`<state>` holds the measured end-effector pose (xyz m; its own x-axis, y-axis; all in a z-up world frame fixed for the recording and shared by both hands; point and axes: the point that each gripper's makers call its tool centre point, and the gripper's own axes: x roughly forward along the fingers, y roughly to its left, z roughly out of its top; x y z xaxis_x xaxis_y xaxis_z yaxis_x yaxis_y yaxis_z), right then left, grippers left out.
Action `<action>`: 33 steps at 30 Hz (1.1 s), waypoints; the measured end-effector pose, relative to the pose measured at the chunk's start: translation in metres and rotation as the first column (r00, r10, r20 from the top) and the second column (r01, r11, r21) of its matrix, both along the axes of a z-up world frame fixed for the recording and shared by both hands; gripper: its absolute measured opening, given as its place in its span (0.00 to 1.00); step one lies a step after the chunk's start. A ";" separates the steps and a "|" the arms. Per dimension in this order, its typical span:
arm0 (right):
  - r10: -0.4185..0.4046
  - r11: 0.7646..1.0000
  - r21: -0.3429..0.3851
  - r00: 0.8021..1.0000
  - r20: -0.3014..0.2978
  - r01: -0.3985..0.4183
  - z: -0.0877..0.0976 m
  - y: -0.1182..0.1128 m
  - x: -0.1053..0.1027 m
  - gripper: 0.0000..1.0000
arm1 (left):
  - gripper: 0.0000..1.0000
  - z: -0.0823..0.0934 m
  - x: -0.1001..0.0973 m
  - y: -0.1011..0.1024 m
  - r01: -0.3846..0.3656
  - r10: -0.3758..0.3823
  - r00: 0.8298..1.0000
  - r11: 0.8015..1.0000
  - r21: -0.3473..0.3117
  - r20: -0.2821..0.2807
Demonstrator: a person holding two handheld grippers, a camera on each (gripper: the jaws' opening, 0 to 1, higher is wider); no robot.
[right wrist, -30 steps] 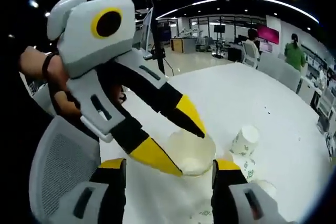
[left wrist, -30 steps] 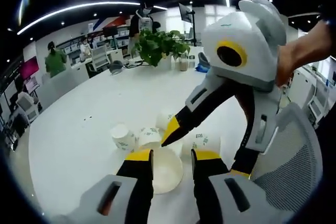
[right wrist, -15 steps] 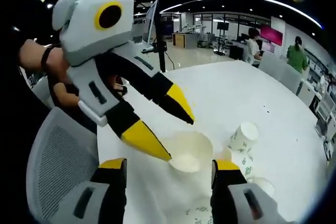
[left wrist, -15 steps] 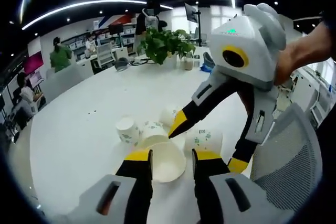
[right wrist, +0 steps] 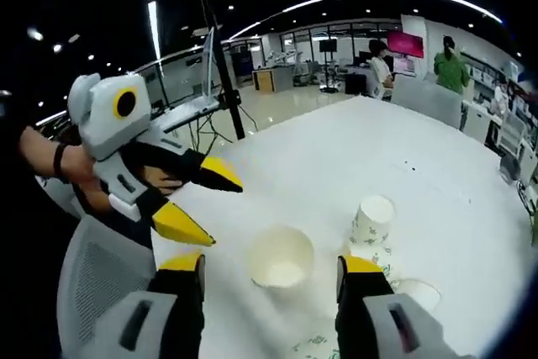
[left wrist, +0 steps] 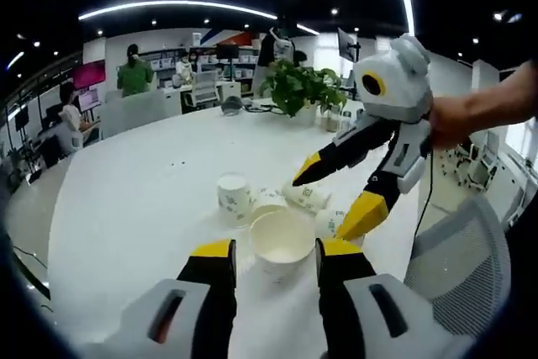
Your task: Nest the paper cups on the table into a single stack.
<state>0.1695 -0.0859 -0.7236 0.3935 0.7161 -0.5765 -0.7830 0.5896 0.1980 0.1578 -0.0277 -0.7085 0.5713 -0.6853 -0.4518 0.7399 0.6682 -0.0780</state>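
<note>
Currently both grippers hover above the white table (left wrist: 126,199), neither pinching anything.

L gripper (left wrist: 275,251): jaws spread, w/ the upright open cup (left wrist: 280,241) sitting between and just ahead of the yellow tips, mouth up, not touched as far as I can tell. In right gripper view the same cup (right wrist: 281,256) lies centred fwd between the R gripper (right wrist: 270,264) tips, also spread and apart from it.

Other cups: inverted cup (left wrist: 234,194) standing base-up, just behind-left of the open cup; lying cup (left wrist: 306,197) on its side, long axis roughly across left gripper view, near the R gripper's upper tip; 1–2 more cups tucked in that cluster, count unclear.

Key relation (judgement): open cup is dead ahead of the L gripper, axis vertical; L is nearer to it. R gripper, seen from the left gripper view, sits closer to the lying cup, so R prob. fetches, L steadies.

Markings: green print on cup walls, too small to read. No legible brand.
</note>
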 end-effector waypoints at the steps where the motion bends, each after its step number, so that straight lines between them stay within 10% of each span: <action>1: -0.018 1.000 0.015 1.000 -0.001 0.018 0.002 0.001 0.003 0.63 | 0.36 -0.001 -0.001 0.003 -0.010 0.010 1.000 1.000 0.000 0.001; 33: -0.326 0.937 -0.124 0.945 0.016 0.325 -0.022 -0.015 0.134 0.65 | 0.43 -0.020 -0.031 0.053 -0.115 0.114 0.992 0.993 -0.019 -0.052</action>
